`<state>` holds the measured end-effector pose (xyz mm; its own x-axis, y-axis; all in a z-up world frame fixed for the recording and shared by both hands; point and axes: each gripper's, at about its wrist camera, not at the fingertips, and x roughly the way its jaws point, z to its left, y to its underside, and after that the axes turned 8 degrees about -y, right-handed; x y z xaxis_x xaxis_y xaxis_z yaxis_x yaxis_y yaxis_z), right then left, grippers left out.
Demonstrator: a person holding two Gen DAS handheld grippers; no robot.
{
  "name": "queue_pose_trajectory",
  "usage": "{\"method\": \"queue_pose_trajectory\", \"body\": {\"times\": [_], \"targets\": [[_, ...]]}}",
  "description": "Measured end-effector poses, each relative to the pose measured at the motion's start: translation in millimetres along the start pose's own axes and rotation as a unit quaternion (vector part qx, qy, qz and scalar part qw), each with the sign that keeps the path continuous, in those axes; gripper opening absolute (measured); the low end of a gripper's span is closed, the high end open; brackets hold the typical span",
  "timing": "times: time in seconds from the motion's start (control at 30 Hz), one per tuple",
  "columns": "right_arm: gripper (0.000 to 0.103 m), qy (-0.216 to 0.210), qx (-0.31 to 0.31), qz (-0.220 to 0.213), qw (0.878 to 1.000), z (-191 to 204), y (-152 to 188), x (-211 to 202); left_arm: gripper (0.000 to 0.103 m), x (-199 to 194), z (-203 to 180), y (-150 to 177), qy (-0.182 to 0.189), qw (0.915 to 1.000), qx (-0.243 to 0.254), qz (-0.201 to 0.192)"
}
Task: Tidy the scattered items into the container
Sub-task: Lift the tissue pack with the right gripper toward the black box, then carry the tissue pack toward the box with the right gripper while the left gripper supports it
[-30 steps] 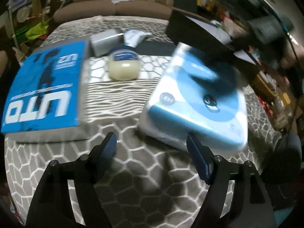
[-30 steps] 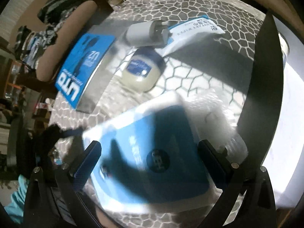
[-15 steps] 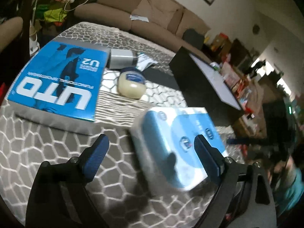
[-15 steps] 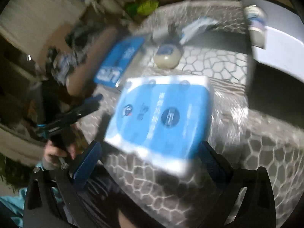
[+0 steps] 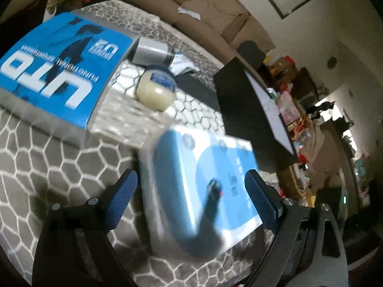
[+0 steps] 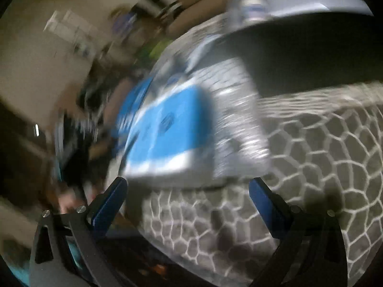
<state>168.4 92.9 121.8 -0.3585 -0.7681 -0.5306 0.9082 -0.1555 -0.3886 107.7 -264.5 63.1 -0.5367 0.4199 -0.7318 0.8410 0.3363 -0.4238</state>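
With both my left tongs [image 5: 189, 186] and right tongs [image 6: 188, 191] spread empty around the blue-and-white plastic-wrapped pack [image 5: 201, 191] near the surface's front edge, a skewed squeeze risked slipping off its film.

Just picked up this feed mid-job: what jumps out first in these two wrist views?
The big blue-and-white soft pack dominates, lying on the honeycomb-patterned cloth between the spread fingers of the left gripper, whose pads do not press on it. Behind it to the left lies the bright blue UTO box, with a blue-lidded cream jar beside it. The black container stands at the right; the right wrist view is heavily blurred.
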Motion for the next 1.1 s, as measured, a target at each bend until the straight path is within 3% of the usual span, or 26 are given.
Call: {"method": "queue_pose_trajectory", "body": {"times": [0.1,0.23,0.43,0.73,0.87,0.93,1.0,1.1], "targets": [[0.103,0.013,0.014,0.004,1.000,-26,-23,0,0.091,7,1,11,-0.011,0.9998,0.004,0.018],[0.098,0.024,0.012,0.047,0.999,-46,-31,17,0.091,14,1,23,-0.018,0.9992,0.009,0.034],[0.080,0.096,-0.047,0.085,0.991,-40,-29,49,0.091,20,-5,22,-0.022,0.9992,0.011,0.032],[0.069,0.091,-0.056,0.092,0.990,-28,-35,60,0.091,23,-8,19,-0.018,0.9991,0.014,0.036],[0.066,0.115,-0.087,0.107,0.984,-20,-34,74,0.091,23,-8,19,-0.016,0.9991,0.017,0.036],[0.054,0.135,-0.109,0.111,0.979,-16,-35,83,0.092,23,-8,20,-0.016,0.9991,0.016,0.037],[0.048,0.141,-0.116,0.116,0.976,-15,-35,87,0.092,23,-7,20,-0.015,0.9991,0.015,0.038],[0.048,0.156,-0.120,0.107,0.975,-12,-32,82,0.092,23,-6,20,-0.016,0.9991,0.017,0.037]]}}
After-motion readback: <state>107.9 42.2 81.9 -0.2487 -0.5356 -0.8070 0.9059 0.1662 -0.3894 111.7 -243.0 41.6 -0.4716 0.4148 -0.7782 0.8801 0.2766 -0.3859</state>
